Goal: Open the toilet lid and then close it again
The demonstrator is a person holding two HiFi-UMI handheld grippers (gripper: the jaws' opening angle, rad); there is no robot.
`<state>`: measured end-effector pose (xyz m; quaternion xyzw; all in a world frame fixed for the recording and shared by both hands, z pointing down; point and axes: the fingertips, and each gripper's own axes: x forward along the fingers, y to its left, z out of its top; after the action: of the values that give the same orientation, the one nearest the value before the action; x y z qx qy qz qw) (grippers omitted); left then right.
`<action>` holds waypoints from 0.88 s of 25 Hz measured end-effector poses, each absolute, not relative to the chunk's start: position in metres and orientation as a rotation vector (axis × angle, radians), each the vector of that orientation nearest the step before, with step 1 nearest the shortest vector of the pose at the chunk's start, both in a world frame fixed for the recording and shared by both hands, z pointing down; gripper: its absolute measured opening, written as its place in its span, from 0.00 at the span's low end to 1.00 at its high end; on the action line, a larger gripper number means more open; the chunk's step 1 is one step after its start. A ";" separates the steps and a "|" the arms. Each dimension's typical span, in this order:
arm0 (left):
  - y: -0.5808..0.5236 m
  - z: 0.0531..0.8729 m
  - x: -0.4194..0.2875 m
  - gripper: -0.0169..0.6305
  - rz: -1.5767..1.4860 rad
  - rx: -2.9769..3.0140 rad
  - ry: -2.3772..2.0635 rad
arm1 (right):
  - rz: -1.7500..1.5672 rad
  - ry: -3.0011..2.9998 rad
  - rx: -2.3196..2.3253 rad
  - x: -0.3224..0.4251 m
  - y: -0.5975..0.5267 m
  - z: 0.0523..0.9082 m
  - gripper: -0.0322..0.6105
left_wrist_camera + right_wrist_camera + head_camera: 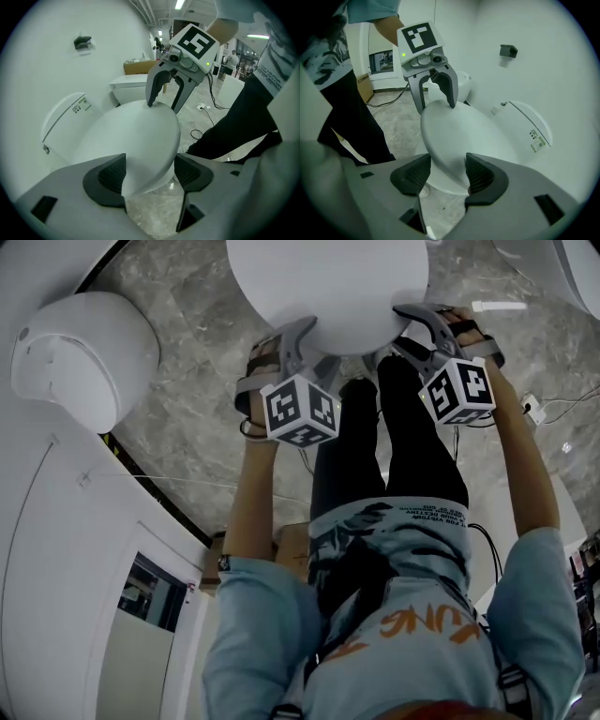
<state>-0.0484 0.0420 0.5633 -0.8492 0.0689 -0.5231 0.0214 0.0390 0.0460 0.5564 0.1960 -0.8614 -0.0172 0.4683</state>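
The smooth white oval plastic toilet lid (328,287) lies shut, its long axis running away from the person. The left gripper (150,171) and right gripper (447,171) straddle its front rim, jaws apart, gripping nothing (both equally near).

The lid (328,287) looks like smooth white plastic with a soft sheen. The floor (187,418) is polished grey marbled stone. The left gripper (149,177) and right gripper (446,174) have matt grey plastic shells and black, ribbed, rubbery-looking pads (107,180). The shirt (394,634) is printed cloth and the trousers (422,446) are matt black cloth.
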 end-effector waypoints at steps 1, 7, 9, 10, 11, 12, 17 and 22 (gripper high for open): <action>0.045 0.569 -0.049 0.54 -1.632 -2.625 0.207 | -0.028 -2.113 0.474 0.038 0.049 0.561 0.44; 0.062 0.599 -0.047 0.55 -1.680 -2.654 0.200 | 0.064 -2.107 0.430 0.038 0.066 0.592 0.46; 0.063 0.610 -0.052 0.55 -1.687 -2.648 0.214 | 0.061 -2.094 0.428 0.032 0.066 0.603 0.47; 0.064 0.615 -0.055 0.55 -1.692 -2.650 0.222 | 0.057 -2.081 0.422 0.029 0.067 0.609 0.47; 0.066 0.621 -0.057 0.55 -1.700 -2.656 0.225 | 0.056 -2.065 0.412 0.027 0.069 0.615 0.47; 0.069 0.628 -0.059 0.55 -1.713 -2.663 0.224 | 0.061 -2.049 0.400 0.025 0.072 0.622 0.47; 0.079 0.660 -0.053 0.56 -1.778 -2.742 0.242 | 0.128 -2.009 0.370 0.028 0.083 0.659 0.47; 0.057 0.684 -0.057 0.35 -1.793 -2.886 0.504 | 0.175 -1.987 0.375 0.025 0.082 0.687 0.45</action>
<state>-0.0574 0.0571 0.6839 -0.8312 0.1452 -0.5164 -0.1459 0.0254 0.0821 0.6870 0.1569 -0.8316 0.0732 0.5278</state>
